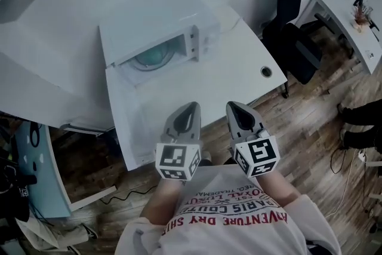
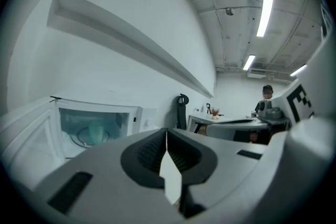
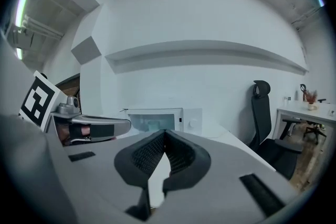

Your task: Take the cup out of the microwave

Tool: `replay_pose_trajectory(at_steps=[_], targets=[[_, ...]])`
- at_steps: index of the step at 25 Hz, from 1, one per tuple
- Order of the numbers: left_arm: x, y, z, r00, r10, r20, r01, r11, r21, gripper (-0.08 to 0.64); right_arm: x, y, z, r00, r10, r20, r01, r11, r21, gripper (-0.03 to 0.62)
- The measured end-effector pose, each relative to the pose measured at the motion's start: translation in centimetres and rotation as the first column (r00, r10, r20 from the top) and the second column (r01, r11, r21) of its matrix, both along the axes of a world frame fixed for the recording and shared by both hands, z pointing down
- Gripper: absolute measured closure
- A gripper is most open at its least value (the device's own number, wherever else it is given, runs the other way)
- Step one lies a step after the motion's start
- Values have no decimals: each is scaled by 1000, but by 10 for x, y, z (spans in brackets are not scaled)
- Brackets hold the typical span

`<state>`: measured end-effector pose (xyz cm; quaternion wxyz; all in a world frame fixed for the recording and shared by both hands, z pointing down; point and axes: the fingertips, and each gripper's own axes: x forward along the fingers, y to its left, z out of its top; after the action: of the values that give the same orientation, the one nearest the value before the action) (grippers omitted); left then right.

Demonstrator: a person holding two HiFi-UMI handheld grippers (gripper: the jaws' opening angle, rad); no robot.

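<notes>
A white microwave (image 1: pixel 154 24) stands at the back of a white table (image 1: pixel 203 89). Through its front window I see a teal cup (image 1: pixel 154 57) inside; the same cup (image 2: pixel 96 131) shows in the left gripper view and, faintly, the cup (image 3: pixel 152 124) in the right gripper view. The door looks closed. My left gripper (image 1: pixel 192 106) and right gripper (image 1: pixel 231 106) hover side by side over the table's near edge, pointing at the microwave and well short of it. Left gripper (image 2: pixel 166 135) and right gripper (image 3: pixel 164 134) are both shut, with nothing between their jaws.
A black office chair (image 1: pixel 292 15) stands right of the table, beside a second white desk (image 1: pixel 343 21). The table has a round cable hole (image 1: pixel 266 71). A person's legs (image 1: pixel 361 122) are at the right on the wooden floor. A long wall shelf (image 3: pixel 210 52) runs above the microwave.
</notes>
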<state>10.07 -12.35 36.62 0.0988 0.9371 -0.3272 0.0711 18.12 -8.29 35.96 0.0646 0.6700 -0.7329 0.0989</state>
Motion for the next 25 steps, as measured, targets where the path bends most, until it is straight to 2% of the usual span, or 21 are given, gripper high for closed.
replay_pose_trajectory(at_steps=[7, 13, 17, 21, 25], targets=[[-14, -61, 11, 996, -87, 12, 87, 996, -18, 551, -10, -72, 4, 997, -72, -17, 71, 997, -15, 581], [-25, -104, 23, 981, -188, 51, 189, 982, -4, 551, -20, -131, 20, 982, -187, -9, 186, 981, -46, 580], [-33, -135, 32, 961, -275, 44, 276, 960, -34, 551, -27, -170, 31, 959, -284, -4, 283, 956, -72, 580], [-40, -165, 43, 927, -370, 59, 373, 926, -58, 551, -26, -205, 41, 932, -364, 9, 362, 926, -106, 581], [-41, -193, 60, 908, -416, 52, 418, 907, -51, 551, -24, -238, 52, 909, -417, 6, 415, 904, -104, 581]])
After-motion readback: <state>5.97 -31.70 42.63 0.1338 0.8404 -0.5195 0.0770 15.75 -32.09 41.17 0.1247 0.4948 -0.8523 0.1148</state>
